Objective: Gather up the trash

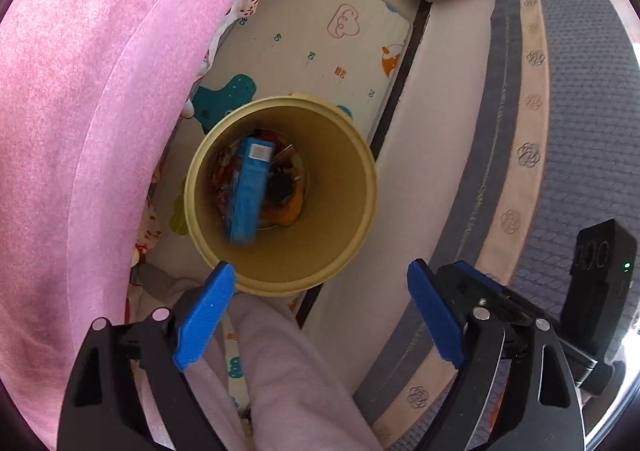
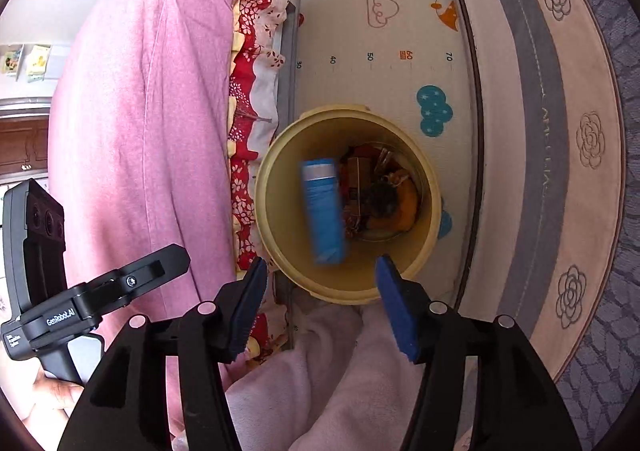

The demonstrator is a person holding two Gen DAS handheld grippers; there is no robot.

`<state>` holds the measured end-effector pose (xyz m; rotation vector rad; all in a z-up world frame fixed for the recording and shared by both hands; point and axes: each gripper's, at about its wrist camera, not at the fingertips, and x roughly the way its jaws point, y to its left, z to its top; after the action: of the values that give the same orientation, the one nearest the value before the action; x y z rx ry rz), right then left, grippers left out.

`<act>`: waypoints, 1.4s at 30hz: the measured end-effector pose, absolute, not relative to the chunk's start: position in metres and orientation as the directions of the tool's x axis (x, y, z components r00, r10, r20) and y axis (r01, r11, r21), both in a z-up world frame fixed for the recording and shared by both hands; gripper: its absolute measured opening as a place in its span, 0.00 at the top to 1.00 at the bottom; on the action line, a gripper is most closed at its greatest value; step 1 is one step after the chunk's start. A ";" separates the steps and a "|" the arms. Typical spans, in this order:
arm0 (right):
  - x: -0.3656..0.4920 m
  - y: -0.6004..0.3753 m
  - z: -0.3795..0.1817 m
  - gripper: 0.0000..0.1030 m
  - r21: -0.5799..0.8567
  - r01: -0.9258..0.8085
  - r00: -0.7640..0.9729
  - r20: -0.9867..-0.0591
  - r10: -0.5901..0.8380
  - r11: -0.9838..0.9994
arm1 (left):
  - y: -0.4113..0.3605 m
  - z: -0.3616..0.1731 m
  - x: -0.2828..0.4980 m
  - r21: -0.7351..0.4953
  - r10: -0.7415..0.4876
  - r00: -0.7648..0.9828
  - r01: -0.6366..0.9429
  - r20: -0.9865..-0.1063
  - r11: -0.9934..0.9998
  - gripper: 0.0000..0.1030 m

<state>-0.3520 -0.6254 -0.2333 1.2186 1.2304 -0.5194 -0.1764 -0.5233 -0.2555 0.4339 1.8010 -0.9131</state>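
Below both grippers: yellow bin (image 1: pixel 280 195) (image 2: pixel 348 203), upright on patterned play mat (image 1: pixel 304 47) (image 2: pixel 380 63), mouth facing the cameras. Inside: blue box (image 1: pixel 250 191) (image 2: pixel 324 211), blurred, on end and tilted against the left inner wall; beside it on the bottom, mixed trash (image 1: pixel 284 191) (image 2: pixel 380 199) in orange, red and dark tones, items not separable.

Left gripper (image 1: pixel 320 315): blue pads wide apart, nothing between them, left pad overlapping the near rim of the bin in view; contact not determinable. Right gripper (image 2: pixel 320 307): pads apart at moderate width, nothing held, both tips just over the near rim. Left gripper's black body also visible at lower left of the right wrist view, held by a hand (image 2: pixel 52 391).

Beneath the grippers, at the near side of the bin: pale pink fabric (image 1: pixel 292 371) (image 2: pixel 320 379), possibly the person's clothing.

Left of the bin: pink blanket (image 1: pixel 100 111) (image 2: pixel 152 111) hanging over a bed edge, red floral frill (image 2: pixel 252 63) beneath it. Right of the mat: mattress (image 1: pixel 560 111) (image 2: pixel 560 131) with grey band and rose pattern along its edge.
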 end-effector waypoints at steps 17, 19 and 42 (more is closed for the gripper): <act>-0.345 -0.625 -0.222 0.47 0.422 0.827 0.328 -0.899 0.290 0.372 | -0.516 -0.245 -0.174 -0.396 -0.144 -0.406 0.653 -0.903 0.646 0.15; -0.343 -0.625 -0.218 0.47 0.422 0.822 0.329 -0.900 0.287 0.381 | -0.515 -0.239 -0.172 -0.396 -0.152 -0.398 0.654 -0.905 0.645 0.15; -0.226 -0.588 -0.082 0.49 0.407 0.650 0.347 -0.910 0.226 0.641 | -0.440 -0.101 -0.091 -0.434 -0.368 -0.236 0.583 -0.899 0.687 0.15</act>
<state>-0.2260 -0.5879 -0.0822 0.8778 1.2214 -0.3265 -0.0915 -0.4405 -0.1014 0.1809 1.5768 -0.8948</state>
